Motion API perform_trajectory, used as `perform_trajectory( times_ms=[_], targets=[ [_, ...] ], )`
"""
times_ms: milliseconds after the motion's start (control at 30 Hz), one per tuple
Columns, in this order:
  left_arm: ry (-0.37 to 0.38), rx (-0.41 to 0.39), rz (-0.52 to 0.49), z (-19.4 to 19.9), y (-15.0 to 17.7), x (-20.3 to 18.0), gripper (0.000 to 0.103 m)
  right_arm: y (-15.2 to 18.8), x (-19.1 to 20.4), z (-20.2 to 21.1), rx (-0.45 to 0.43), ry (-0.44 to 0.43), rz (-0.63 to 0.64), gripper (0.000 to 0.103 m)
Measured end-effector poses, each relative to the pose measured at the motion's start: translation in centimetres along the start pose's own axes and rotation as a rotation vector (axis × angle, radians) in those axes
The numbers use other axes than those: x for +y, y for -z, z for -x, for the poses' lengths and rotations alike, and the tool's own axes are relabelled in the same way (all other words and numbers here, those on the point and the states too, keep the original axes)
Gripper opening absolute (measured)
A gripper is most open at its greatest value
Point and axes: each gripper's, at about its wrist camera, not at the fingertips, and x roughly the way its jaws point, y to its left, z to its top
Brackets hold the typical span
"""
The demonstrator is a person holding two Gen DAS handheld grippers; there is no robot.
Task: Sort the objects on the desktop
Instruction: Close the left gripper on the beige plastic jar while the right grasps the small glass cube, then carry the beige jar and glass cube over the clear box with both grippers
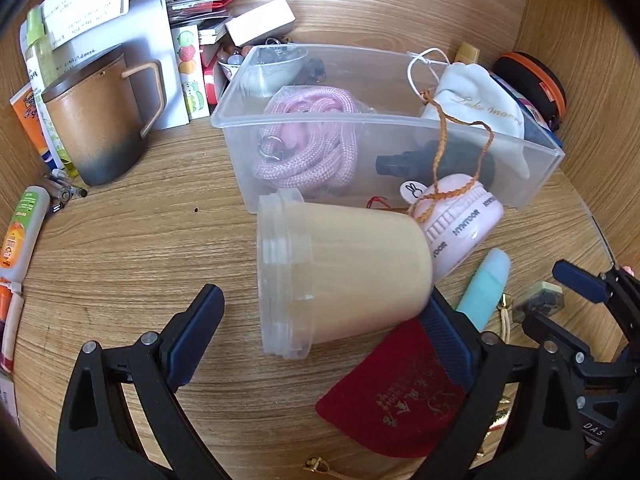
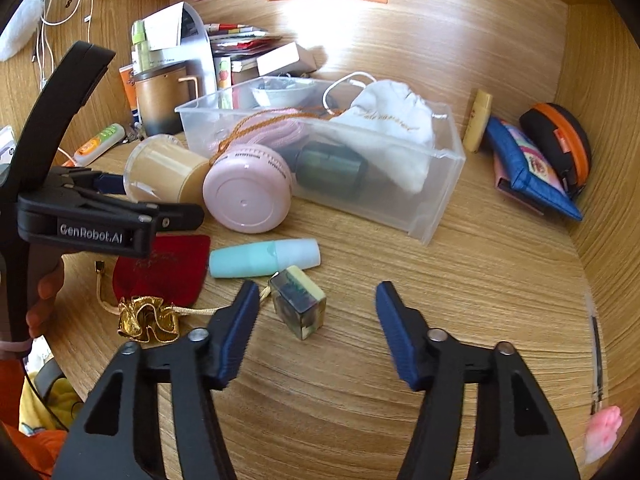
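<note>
While the left tongs [image 1: 320, 320] stand wide apart around the clear plastic jar [image 1: 340, 276], which lies on its side on the wooden bench [image 1: 132, 248], neither pad presses it firmly; the right pad sits just against the jar's base and the left pad stands apart from the threaded mouth. The jar looks light, stiff and smooth, so it may roll or slip, and my judgement is that a grip across the ribbed neck would hold better than one on the tapered wall.

The right tongs [image 2: 316, 332] hang open and empty over the bench, with the small glossy block [image 2: 298, 302] just ahead of the left pad, not between the pads. That block seems hard and slick, with flat faces to pinch.

Close around lie a pink round case [image 2: 248, 188] touching the jar, a teal tube [image 2: 264, 258], a red velvet pouch [image 2: 160, 272] partly under the left tongs, and a gold bow [image 2: 148, 320] on a cord. Behind stands the clear storage bin [image 1: 532, 178], holding a pink rope [image 1: 308, 136], a white drawstring bag [image 1: 480, 108] and a dark bottle [image 1: 400, 162]. An orange braided cord [image 1: 460, 148] trails over the bin's wall onto the pink case and could snag.
</note>
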Motion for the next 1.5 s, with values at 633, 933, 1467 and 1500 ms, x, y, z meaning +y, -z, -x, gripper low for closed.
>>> perform_trajectory(
  times_ms=[633, 933, 1467, 1500],
  targets=[
    [-0.063, -0.072, -0.028, 0.2, -1.1, -0.9, 0.085, 0.7, 0.7, -0.6, 0.0, -0.039, 0.026, 0.024],
    [-0.122, -0.105, -0.01, 0.0, -1.4, -1.4, 0.067, 0.6, 0.2, 0.1, -0.024, -0.039, 0.014, 0.024],
    [-0.16, -0.176, 0.06, 1.9, -0.8, 0.2, 0.066, -0.2, -1.6, 0.9, -0.028, -0.043, -0.047, 0.024],
    [-0.154, -0.177, 0.061, 2.0, -0.8, 0.2, 0.066, -0.4, -1.7, 0.9, -0.028, -0.04, -0.051, 0.024]
  ],
)
